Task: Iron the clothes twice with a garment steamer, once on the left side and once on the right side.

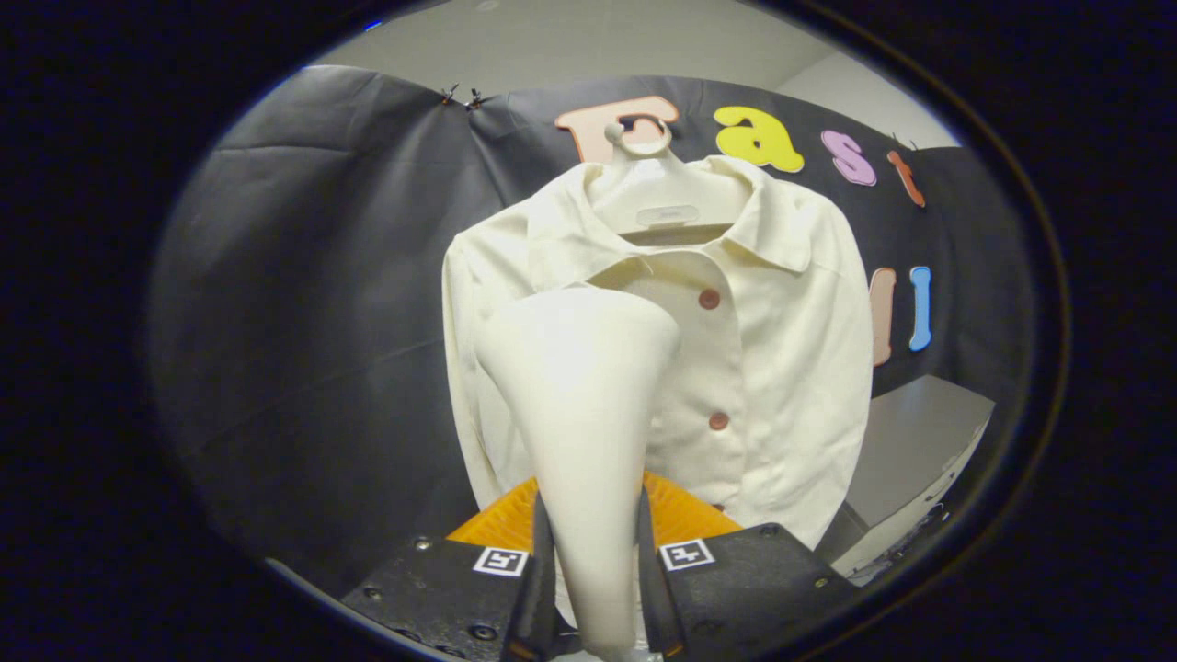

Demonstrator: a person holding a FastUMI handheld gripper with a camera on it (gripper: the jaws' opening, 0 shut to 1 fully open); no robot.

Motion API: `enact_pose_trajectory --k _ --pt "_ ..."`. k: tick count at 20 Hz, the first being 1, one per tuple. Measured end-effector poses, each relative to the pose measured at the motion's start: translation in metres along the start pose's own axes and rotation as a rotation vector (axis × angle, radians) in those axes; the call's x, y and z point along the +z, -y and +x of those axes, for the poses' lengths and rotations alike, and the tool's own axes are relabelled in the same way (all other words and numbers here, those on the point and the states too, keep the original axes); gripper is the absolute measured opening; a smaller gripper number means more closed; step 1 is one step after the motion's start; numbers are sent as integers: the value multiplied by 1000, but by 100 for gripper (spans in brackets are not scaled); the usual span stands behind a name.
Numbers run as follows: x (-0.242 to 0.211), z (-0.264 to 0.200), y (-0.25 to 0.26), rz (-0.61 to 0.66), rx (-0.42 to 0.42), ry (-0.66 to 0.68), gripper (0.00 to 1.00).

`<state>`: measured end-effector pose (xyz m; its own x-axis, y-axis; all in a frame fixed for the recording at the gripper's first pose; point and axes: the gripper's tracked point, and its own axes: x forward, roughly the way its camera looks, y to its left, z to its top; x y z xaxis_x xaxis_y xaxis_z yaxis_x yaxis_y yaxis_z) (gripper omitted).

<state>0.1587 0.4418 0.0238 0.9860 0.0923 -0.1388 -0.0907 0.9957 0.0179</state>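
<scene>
Steamer (pixel 579 414) is seen in the gripper view as a cream, funnel-shaped body, clamped by its narrow handle between the two fingers of the gripper (pixel 593 561); both fingers are pressed against its sides, so the grip is closed on it. Its wide head rises just ahead of the fingers and is turned toward the shirt (pixel 763 368), though it cannot be told whether the head touches the cloth. The shirt is hung beyond the fingers on a pale hanger (pixel 657 198), buttoned, with the steamer set over its left half as viewed.

The steamer is judged rigid and smooth, probably hard plastic, and likely top-heavy, with the broad head carried well above the grip. A slip or twist in the fingers is therefore to be expected if it is swung fast. The handle low down, where it is held now, is judged the right place for a hold. The shirt is thought light and limp, apt to swing away under pressure, so gentle contact is advised.
</scene>
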Motion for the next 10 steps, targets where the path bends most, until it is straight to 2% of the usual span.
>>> enact_pose_trajectory --k 5,10 --pt "-12 22 16 -11 -65 -55 38" --pt "-32 28 24 -32 -82 -83 38"
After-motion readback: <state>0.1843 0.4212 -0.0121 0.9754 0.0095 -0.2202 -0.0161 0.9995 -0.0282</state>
